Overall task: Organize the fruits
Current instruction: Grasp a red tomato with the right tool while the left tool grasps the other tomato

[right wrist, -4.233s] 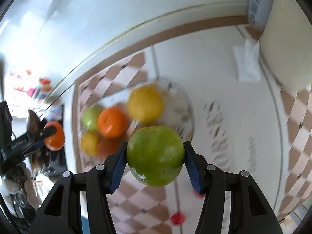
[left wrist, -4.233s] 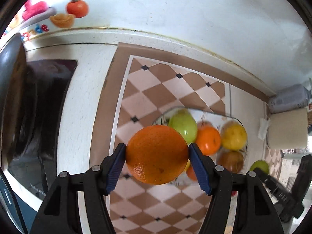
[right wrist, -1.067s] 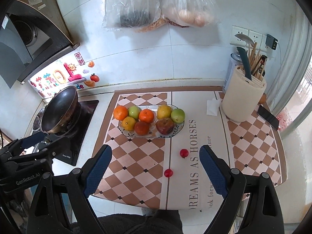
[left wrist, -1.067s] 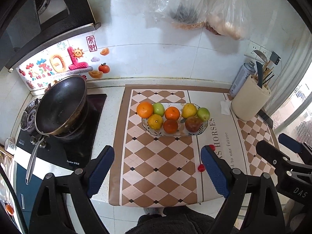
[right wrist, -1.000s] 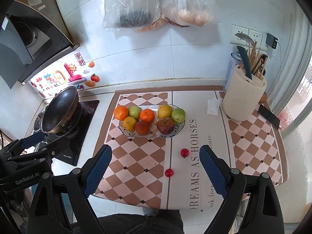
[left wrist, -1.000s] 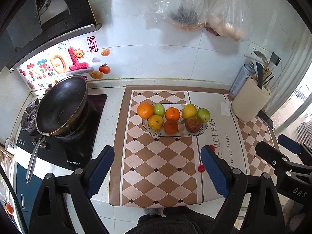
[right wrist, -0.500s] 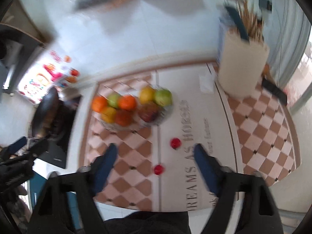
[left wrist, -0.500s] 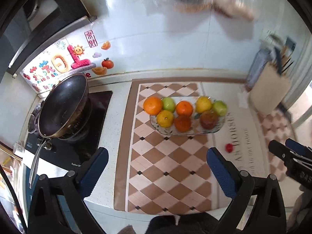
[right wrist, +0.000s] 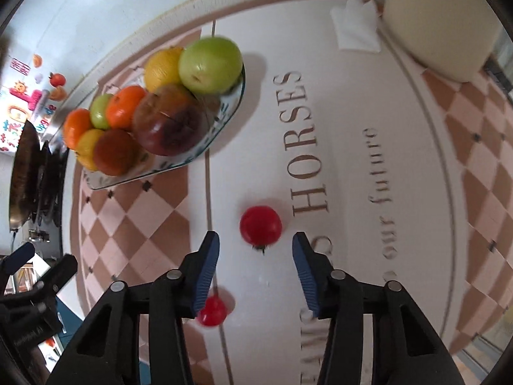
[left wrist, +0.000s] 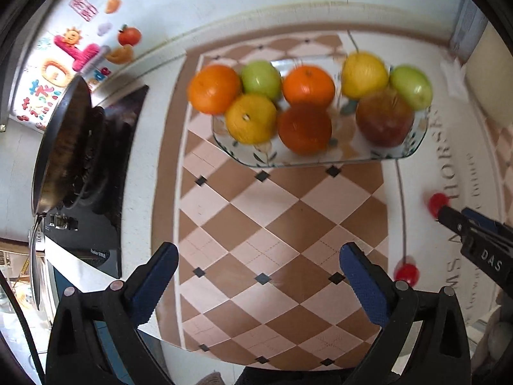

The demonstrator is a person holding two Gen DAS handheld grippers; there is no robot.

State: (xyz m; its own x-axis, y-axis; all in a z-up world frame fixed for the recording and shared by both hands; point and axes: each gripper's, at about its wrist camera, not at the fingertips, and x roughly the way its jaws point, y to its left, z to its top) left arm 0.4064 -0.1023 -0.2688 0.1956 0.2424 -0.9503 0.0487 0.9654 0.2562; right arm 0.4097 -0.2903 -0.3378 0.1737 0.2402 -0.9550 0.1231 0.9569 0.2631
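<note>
A glass plate (left wrist: 320, 158) (right wrist: 224, 115) holds several fruits: oranges, green apples, yellow fruits and a red apple (left wrist: 384, 117) (right wrist: 170, 125). Two small red tomatoes lie on the mat. My right gripper (right wrist: 256, 248) is open, low over the mat, with the nearer-to-plate tomato (right wrist: 260, 225) (left wrist: 436, 202) just ahead between its fingertips, not touching. The other tomato (right wrist: 211, 311) (left wrist: 406, 273) lies by its left finger. My left gripper (left wrist: 256, 266) is open and empty above the checkered mat, in front of the plate. The right gripper also shows in the left wrist view (left wrist: 461, 218).
A black pan (left wrist: 64, 147) sits on the stove at the left. A cream utensil holder (right wrist: 442, 29) stands at the back right with a folded tissue (right wrist: 356, 27) beside it. The counter's front edge runs just below my grippers.
Both grippers have dropped from high above the counter to close over the mat. The right one has come down around the tomato nearer the plate and narrowed its opening.
</note>
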